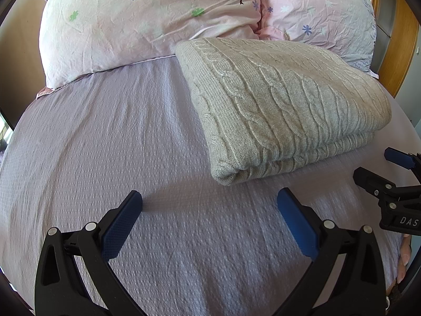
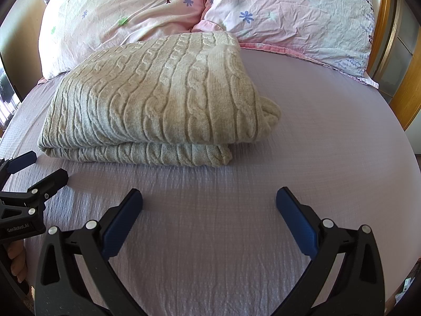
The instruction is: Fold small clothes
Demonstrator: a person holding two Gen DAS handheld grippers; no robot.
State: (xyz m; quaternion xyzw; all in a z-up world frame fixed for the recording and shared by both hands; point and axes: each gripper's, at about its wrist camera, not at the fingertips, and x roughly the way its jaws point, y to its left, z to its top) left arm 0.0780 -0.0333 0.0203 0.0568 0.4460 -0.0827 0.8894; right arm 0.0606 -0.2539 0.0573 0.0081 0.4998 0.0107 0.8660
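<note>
The cable-knit sweater (image 2: 155, 97) lies folded in layers on the bed (image 2: 315, 137), its far edge against the pillows (image 2: 126, 13). Left tongs (image 1: 209, 205) and right tongs (image 2: 209, 205) hover released and empty just short of it, apparently clear for inspection or a further fold.

Left tool (image 1: 209, 197) and right tool (image 2: 209, 197) gape wide.

Sweaters: one folded beige cable-knit sweater (image 2: 155, 97) on the bed.
Pillows: two, a left pillow (image 2: 123, 13) and a right pillow (image 2: 294, 18), side by side at the head.
Bed sheets: one lilac bed sheet (image 2: 210, 223).
Grippers: two, the left gripper (image 1: 209, 200) and the right gripper (image 2: 209, 200).
</note>
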